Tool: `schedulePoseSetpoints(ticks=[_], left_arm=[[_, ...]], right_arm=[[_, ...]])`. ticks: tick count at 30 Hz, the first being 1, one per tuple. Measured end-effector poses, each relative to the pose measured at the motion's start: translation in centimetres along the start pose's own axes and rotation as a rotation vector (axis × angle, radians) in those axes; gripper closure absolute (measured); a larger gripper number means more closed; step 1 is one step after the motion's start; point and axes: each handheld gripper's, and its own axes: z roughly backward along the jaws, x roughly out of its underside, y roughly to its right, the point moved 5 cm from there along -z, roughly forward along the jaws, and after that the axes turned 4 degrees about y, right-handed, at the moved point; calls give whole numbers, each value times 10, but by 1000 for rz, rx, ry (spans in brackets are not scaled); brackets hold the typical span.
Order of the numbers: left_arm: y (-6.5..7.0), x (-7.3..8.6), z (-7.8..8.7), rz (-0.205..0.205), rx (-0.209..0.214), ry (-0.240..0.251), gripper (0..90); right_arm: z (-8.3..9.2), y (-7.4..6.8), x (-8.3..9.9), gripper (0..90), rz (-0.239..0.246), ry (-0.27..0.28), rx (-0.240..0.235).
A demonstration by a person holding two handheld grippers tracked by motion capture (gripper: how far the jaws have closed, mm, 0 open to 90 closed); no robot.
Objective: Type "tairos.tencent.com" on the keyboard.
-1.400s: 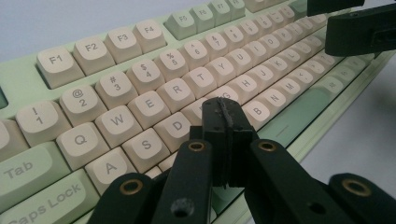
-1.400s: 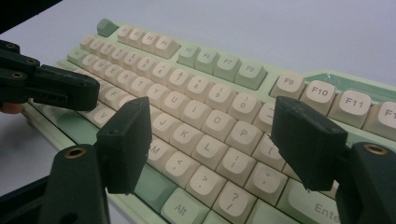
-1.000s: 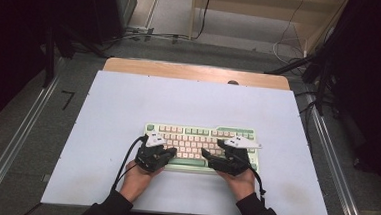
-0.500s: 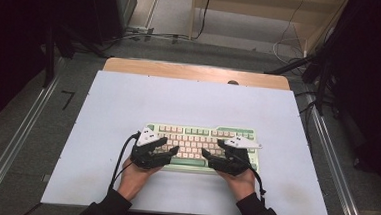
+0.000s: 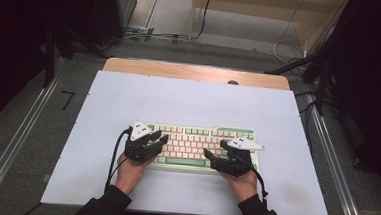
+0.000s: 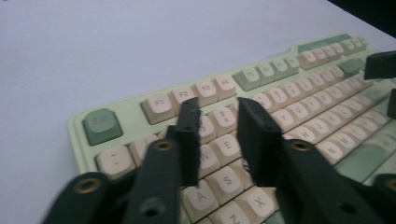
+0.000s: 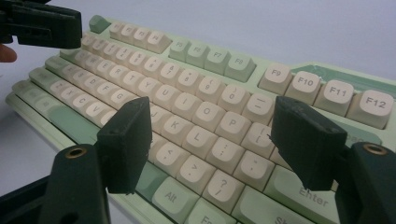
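Observation:
A pale green keyboard point(image 5: 201, 144) with cream keys lies on the white table, near the front edge. My left gripper point(image 5: 157, 139) hovers over its left end; in the left gripper view its jaws point(image 6: 218, 112) stand a narrow gap apart above the W and E keys. They have just been closing, with nothing between them. My right gripper point(image 5: 215, 158) sits over the keyboard's right half. Its jaws point(image 7: 212, 121) are spread wide above the K, L and P keys point(image 7: 205, 130) and hold nothing.
The white table top point(image 5: 194, 102) stretches wide behind and beside the keyboard, with a wooden strip point(image 5: 195, 73) along its far edge. Metal rails point(image 5: 21, 137) run down both sides. Cables lie on the floor beyond.
My left hand has shifted slightly left along the keyboard's left end. The right hand has kept still.

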Motion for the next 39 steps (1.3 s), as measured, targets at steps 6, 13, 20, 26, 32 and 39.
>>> schedulePoseSetpoints(ticks=[6,13,20,26,32,39], left_arm=[[5,1,-10,-20,15,-63,900],[6,4,-19,-28,14,-109,900],[8,5,-21,-31,14,-118,900],[8,6,-22,-30,10,-126,900],[8,6,-23,-19,14,-128,900],[8,-2,-12,10,37,-53,641]], right_arm=[[4,3,3,277,-4,1,12],[10,8,5,279,-17,6,28],[10,8,6,279,-20,6,31],[10,8,6,279,-18,4,29],[10,8,6,279,-20,2,30],[10,8,6,285,-20,5,28]])
